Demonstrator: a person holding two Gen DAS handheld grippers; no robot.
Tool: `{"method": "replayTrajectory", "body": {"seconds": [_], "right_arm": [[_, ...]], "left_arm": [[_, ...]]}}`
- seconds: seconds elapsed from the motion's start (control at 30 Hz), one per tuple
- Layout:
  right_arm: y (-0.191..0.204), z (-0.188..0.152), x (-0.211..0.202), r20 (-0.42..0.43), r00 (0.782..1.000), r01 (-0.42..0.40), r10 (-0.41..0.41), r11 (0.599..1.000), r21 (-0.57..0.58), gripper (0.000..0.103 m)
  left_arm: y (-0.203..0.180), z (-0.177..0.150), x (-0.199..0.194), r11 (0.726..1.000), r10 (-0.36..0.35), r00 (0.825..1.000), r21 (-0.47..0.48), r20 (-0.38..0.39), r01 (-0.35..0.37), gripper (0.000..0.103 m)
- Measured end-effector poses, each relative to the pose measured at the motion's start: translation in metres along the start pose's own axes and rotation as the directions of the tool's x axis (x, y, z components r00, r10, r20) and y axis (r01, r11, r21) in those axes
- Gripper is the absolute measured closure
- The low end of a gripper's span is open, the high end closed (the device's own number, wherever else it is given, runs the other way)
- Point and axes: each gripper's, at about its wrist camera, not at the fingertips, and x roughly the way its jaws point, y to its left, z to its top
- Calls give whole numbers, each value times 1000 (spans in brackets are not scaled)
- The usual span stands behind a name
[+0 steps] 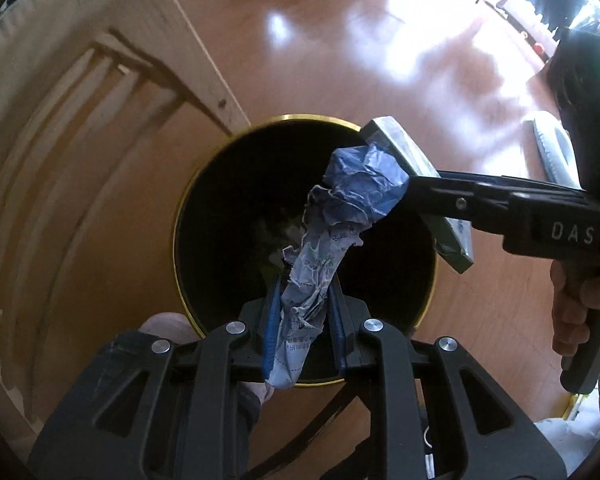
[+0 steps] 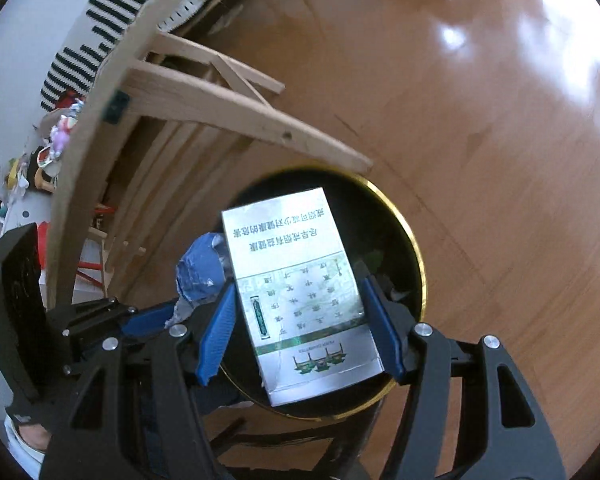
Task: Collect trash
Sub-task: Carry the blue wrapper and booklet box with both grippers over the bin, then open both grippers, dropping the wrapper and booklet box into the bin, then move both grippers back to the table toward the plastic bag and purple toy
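A black trash bin with a gold rim (image 1: 180,216) stands on the wooden floor, also in the right wrist view (image 2: 414,248). My left gripper (image 1: 304,304) is shut on a crumpled blue-and-white paper wrapper (image 1: 340,208) and holds it over the bin's mouth; the wrapper also shows in the right wrist view (image 2: 200,268). My right gripper (image 2: 300,312) is shut on a flat silver-white cigarette box (image 2: 296,292) with green print, held over the bin. The box shows edge-on in the left wrist view (image 1: 416,184), touching the wrapper's top. Some trash lies dim inside the bin.
A light wooden chair frame (image 2: 204,108) stands close behind the bin, also in the left wrist view (image 1: 204,76). A shelf with small toys (image 2: 56,140) is at far left. A white slipper (image 1: 552,152) lies on the floor to the right.
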Motion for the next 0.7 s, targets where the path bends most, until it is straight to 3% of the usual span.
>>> {"method": "replayTrajectory", "body": {"seconds": [0.33,0.37,0.4,0.43,0.57,0.63,0.7], "right_arm": [[-6,7,3,-32,999,-3,4,999,39,40],[-9,8,-1,-42,999,-24,27,997,71,37],[-11,9,-3,-43,998,-49,53,994,93,23],[-13,10,-8,-40,997,-56,60,993,101,10],[-11,13,-41,44,996,-76,73,993,86,7],[-4,16,-64,133,990,-53,45,997,57,7],[16,18,-92,261,965,22,-12,999,-38,7]], "left_arm": [[10,8,8,999,1,1000,-37,-3,-1,78],[10,7,5,999,18,1000,-49,7,-17,56],[5,2,-1,998,32,999,-63,18,-31,16],[4,1,-6,997,41,999,-69,35,-39,7],[0,-4,-29,998,36,996,-50,86,-32,7],[-2,-8,-45,998,36,992,-50,120,-30,7],[0,-12,-71,999,25,983,-50,180,-16,7]]}}
